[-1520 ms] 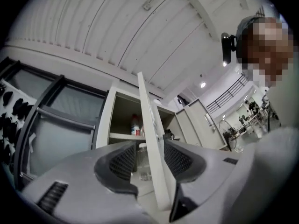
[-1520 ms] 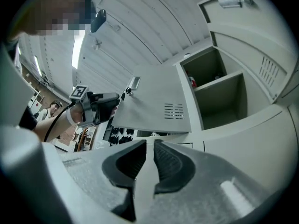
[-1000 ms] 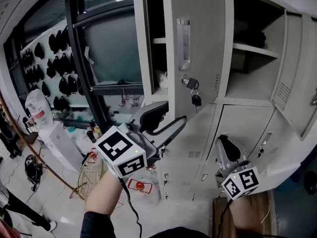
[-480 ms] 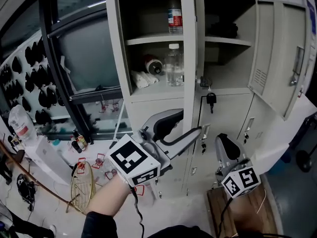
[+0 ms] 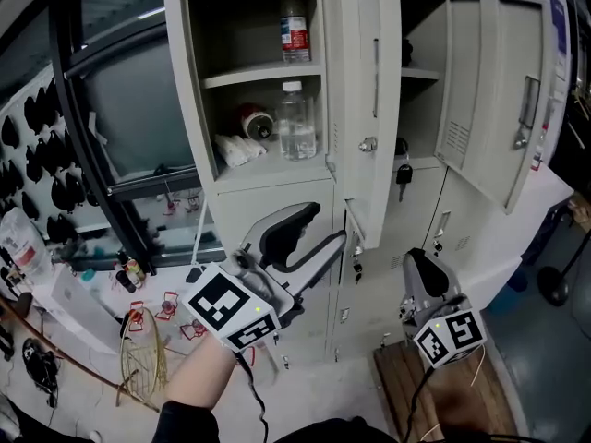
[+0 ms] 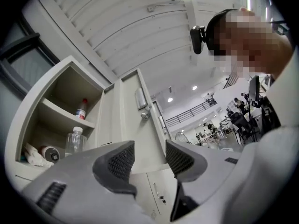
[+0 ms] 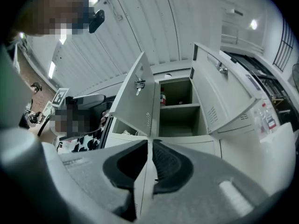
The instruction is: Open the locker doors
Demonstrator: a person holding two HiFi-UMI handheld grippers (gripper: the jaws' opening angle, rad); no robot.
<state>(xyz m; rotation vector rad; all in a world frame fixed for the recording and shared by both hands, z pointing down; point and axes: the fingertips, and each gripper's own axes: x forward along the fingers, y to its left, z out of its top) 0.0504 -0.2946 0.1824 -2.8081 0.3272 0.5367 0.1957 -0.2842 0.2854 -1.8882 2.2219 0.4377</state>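
Your head camera looks down at the lockers [image 5: 268,212]; both gripper cameras tilt up, close, sharing the open doors [image 5: 369,155].

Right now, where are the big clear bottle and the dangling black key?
clear bottle [image 5: 296,127], head view, on its see-through middle.
black key [image 5: 404,173], head view, on its dark head.
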